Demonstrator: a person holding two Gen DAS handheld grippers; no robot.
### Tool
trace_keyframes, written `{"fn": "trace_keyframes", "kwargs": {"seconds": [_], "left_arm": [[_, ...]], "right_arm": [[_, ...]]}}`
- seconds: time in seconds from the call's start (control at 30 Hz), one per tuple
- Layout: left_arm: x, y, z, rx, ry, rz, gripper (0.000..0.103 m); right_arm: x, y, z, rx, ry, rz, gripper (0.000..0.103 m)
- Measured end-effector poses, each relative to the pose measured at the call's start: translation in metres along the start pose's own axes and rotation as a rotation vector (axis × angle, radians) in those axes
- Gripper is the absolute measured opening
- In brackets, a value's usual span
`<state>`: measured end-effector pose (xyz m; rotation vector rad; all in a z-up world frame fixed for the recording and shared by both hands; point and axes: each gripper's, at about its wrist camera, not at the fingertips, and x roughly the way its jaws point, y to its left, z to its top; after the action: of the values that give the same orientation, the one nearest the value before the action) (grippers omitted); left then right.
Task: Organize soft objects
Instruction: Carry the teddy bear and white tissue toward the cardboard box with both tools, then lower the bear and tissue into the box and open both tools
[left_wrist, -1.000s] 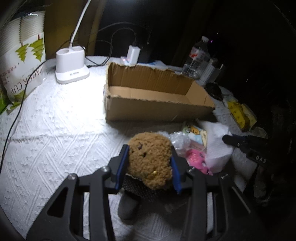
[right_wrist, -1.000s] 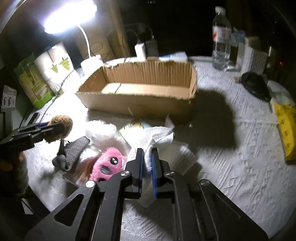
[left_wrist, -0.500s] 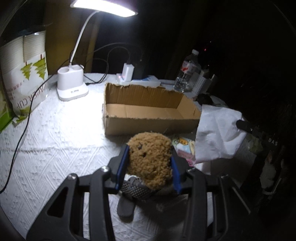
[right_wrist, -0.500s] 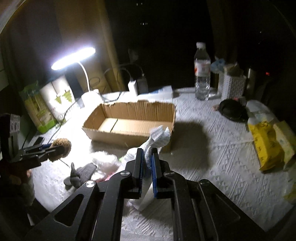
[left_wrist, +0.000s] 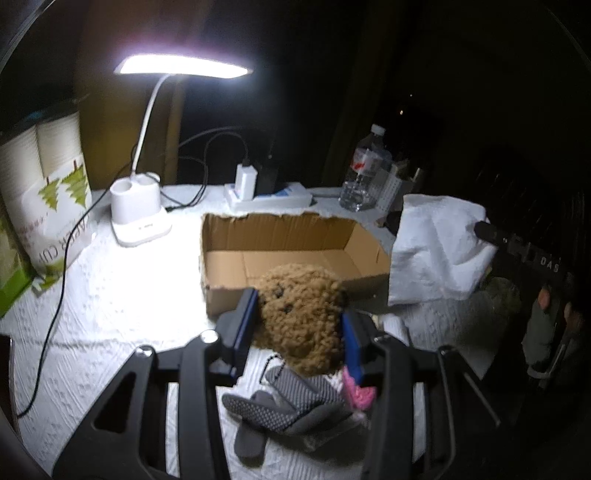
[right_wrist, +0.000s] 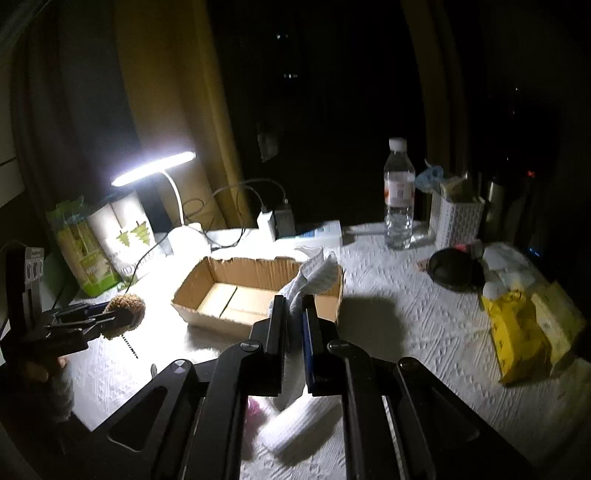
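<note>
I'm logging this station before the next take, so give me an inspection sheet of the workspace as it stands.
Surface: white textured tablecloth, brightly lit at the left.
Job's things: brown fuzzy plush toy; white cloth; open, empty cardboard box; grey mesh soft item on the table.
Clutter: clear water bottle, yellow packet, paper-cup pack.
Grippers: left tool shut on the plush; right tool shut on the cloth.
Cables: black cable trailing across the table's left side.
Surroundings: lit white desk lamp; dark beyond.
</note>
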<state>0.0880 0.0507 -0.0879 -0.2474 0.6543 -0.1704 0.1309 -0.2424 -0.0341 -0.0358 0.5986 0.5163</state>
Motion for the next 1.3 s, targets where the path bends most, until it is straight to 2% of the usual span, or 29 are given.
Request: {"fn": "trace_keyframes", "kwargs": {"seconds": [0.33,0.57,0.9,1.3], "left_arm": [[0.012,-0.014,0.027,0.029,-0.033,-0.013,0.043],[0.03,-0.025,0.043,0.052,-0.034,-0.03,0.043],[0.075,-0.035,0.052,0.046,0.014,-0.045,0.043],[0.141,-0.041,0.047,0.022,0.125,-0.051,0.043]], "right_arm": [[0.008,-0.003,0.027,-0.022,-0.05,0.023,0.009],[0.027,-0.008,0.033,-0.028,-0.04,0.033,0.009],[0.074,-0.021,0.026,-0.003,0.039,0.068,0.009],[0.144,-0.03,0.002,0.027,0.177,0.14,0.009]]}}
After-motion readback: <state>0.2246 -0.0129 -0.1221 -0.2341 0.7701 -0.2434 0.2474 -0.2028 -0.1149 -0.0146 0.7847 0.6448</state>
